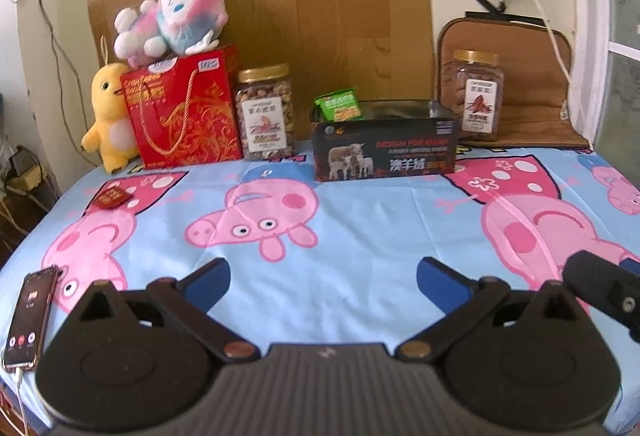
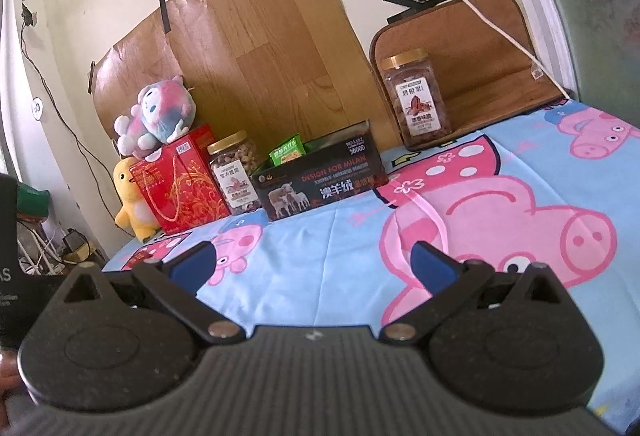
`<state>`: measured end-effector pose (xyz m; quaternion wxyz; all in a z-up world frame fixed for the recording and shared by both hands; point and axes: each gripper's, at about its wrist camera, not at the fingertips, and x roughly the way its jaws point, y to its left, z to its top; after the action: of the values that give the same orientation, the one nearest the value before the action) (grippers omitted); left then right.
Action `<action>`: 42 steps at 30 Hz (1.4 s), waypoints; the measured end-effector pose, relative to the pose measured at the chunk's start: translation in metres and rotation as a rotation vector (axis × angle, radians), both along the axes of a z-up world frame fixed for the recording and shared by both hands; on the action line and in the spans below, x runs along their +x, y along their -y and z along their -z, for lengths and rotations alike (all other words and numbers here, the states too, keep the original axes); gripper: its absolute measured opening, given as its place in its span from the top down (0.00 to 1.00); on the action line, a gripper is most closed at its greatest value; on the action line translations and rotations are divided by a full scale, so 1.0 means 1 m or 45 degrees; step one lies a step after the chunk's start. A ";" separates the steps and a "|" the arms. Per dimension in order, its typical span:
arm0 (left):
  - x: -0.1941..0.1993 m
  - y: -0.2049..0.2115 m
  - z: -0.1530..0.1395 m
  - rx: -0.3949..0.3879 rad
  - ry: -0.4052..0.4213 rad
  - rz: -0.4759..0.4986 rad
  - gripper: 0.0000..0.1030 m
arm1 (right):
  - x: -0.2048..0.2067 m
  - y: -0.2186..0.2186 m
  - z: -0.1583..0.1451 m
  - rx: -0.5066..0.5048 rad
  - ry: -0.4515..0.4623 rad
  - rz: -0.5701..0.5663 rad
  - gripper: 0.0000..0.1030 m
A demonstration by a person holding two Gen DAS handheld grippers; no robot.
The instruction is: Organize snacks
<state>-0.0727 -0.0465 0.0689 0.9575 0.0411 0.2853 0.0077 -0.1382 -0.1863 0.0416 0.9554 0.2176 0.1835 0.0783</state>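
Note:
A black open box (image 1: pixel 384 149) (image 2: pixel 320 183) stands at the back of the bed with a green snack packet (image 1: pixel 338 103) (image 2: pixel 286 153) upright in its left end. A small red snack packet (image 1: pixel 112 197) (image 2: pixel 138 260) lies on the sheet at the left. A nut jar (image 1: pixel 265 113) (image 2: pixel 236 171) stands left of the box, and a second jar (image 1: pixel 478 95) (image 2: pixel 418 97) stands at the right. My left gripper (image 1: pixel 324 276) is open and empty over the sheet. My right gripper (image 2: pixel 312 260) is open and empty.
A red gift bag (image 1: pixel 184 115) (image 2: pixel 180 187) with a plush toy (image 1: pixel 172 19) on top stands at the back left beside a yellow plush duck (image 1: pixel 108 115). A phone (image 1: pixel 26 320) lies at the near left edge. A brown cushion (image 1: pixel 528 83) leans at the back right.

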 end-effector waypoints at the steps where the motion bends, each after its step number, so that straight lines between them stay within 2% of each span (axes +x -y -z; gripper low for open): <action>1: -0.001 0.002 -0.001 0.012 0.005 0.003 0.00 | -0.001 0.000 0.000 -0.002 0.002 0.005 0.00; 10: -0.008 0.014 -0.004 0.056 0.019 -0.008 0.00 | -0.012 -0.001 -0.005 -0.026 -0.013 0.020 0.00; 14: -0.013 0.016 -0.003 0.063 0.004 -0.007 0.00 | -0.019 -0.001 -0.010 -0.056 0.019 0.036 0.00; 28: -0.013 0.003 0.008 -0.021 -0.145 -0.035 0.00 | -0.023 -0.001 -0.009 -0.032 0.019 0.048 0.00; 42: -0.010 -0.009 0.020 -0.012 -0.183 -0.080 0.00 | -0.019 -0.009 -0.007 -0.035 0.002 0.010 0.00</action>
<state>-0.0831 -0.0380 0.0492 0.9340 0.0279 0.3546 0.0333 -0.1577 -0.1769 0.0486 0.9587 0.2052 0.1832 0.0723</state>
